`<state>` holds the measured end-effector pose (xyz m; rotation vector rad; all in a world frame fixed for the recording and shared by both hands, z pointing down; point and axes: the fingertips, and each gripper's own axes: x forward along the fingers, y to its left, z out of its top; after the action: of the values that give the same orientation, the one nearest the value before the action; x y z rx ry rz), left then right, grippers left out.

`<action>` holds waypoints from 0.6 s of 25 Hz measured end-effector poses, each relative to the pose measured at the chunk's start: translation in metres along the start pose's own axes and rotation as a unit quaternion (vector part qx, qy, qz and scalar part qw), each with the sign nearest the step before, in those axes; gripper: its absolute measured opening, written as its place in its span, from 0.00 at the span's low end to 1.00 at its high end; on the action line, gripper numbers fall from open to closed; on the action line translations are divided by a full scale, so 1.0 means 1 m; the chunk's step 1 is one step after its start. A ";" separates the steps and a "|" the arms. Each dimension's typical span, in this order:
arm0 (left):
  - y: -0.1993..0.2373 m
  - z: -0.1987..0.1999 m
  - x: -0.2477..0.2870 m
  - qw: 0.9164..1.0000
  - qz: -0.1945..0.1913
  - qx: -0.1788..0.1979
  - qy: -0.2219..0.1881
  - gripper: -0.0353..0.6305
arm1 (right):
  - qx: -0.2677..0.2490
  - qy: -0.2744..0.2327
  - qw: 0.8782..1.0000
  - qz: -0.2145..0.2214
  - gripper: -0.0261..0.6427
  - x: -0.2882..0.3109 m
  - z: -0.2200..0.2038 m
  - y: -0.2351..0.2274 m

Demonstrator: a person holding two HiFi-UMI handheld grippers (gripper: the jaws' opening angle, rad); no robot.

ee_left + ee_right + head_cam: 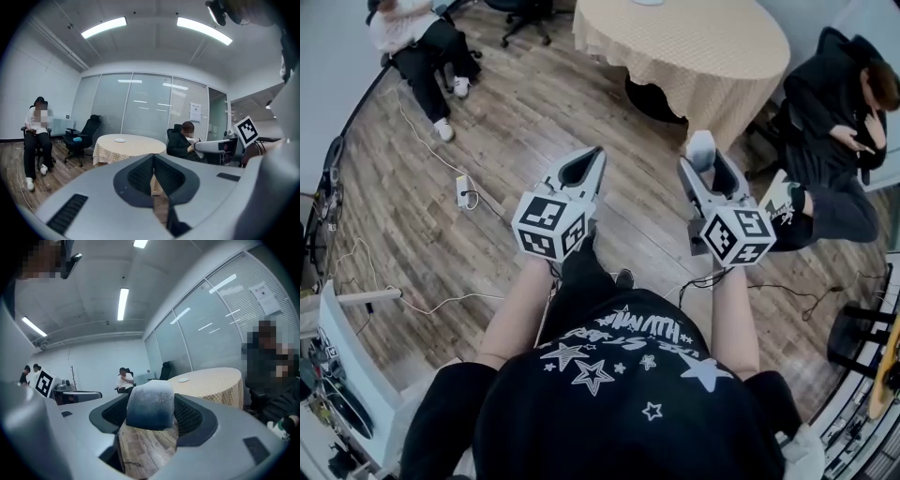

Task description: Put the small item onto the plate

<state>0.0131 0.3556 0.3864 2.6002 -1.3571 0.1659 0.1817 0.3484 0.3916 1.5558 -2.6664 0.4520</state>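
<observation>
Right gripper is clamped on the item, a pale blue-grey block with a rounded top. Both jaws press its sides, and its upper end pokes out past the tips. From my head view, the item sits at the front of the right gripper, up in the air over the wood floor and short of the table.

Left gripper has its jaws closed tip to tip with nothing between them. I hold it level beside the right one, the two a little apart, and both point toward the table.

The plate is small and white, and lies on the round table's checked yellow cloth, well apart from the item. The right gripper view shows the plate beyond the item, further along the tabletop.

One person sits at the far left, and another sits just right of the table.
</observation>
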 end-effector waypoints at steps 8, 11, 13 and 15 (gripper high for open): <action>0.035 0.006 0.025 1.000 -0.016 -0.002 0.008 0.06 | 0.006 0.012 1.000 -0.017 0.49 0.036 0.003 -0.007; 0.054 0.011 0.036 1.000 -0.023 0.002 0.011 0.06 | 0.011 0.016 0.999 -0.027 0.49 0.059 0.005 -0.009; 0.072 0.015 0.043 1.000 -0.022 -0.003 0.010 0.06 | 0.011 0.018 0.999 -0.029 0.49 0.075 0.010 -0.008; 0.094 0.021 0.051 1.000 -0.021 -0.010 0.007 0.06 | 0.008 0.017 0.999 -0.031 0.49 0.094 0.015 -0.006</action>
<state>-0.0346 0.2578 0.3878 2.6025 -1.2923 0.1636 0.1415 0.2619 0.3935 1.6150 -2.5869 0.4956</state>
